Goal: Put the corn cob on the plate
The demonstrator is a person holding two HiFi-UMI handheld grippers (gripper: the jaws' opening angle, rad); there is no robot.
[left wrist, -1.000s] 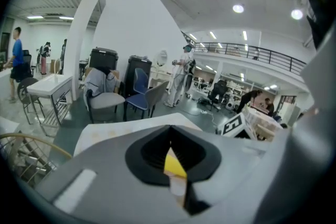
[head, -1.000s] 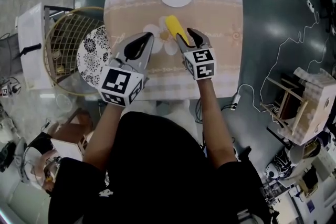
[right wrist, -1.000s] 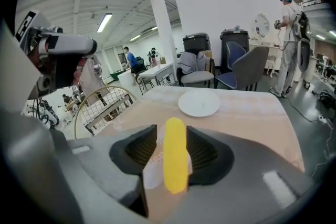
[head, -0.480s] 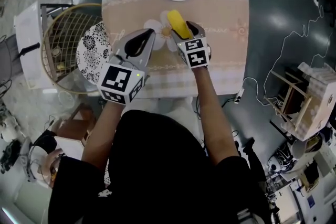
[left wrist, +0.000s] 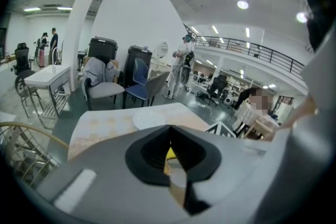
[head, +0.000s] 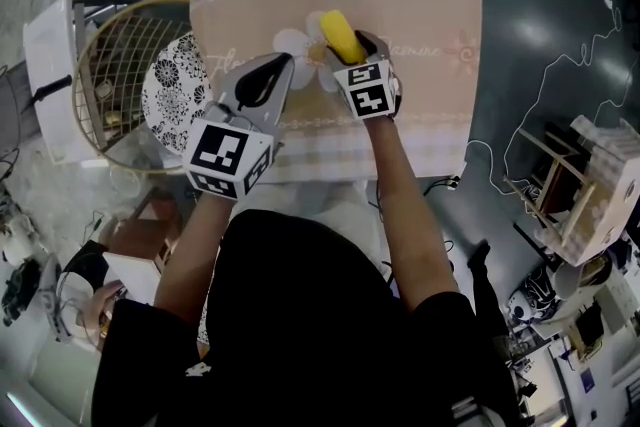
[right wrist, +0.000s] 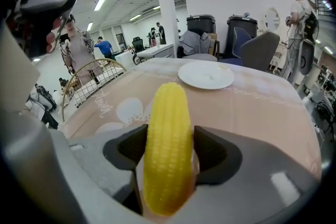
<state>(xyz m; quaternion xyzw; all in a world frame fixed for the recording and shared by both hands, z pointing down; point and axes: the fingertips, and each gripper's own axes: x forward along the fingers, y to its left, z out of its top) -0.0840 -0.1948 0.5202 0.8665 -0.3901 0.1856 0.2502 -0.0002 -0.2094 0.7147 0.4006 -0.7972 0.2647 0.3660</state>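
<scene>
Right gripper: jaws just been opening, now spread wide, straddling corn cob, not yet clamped. Cob on tablecloth, long axis running straight ahead between 2 jaws toward white plate beyond tips. Left gripper closed, empty, alongside, farther off.

The person wears a black top with short sleeves that end above the elbow. The left gripper and the right gripper each have a smooth grey shell, black pads inside the jaws, and a white cube printed with black square markers. The right gripper's jaws have just been opening, with the corn cob between them.
</scene>
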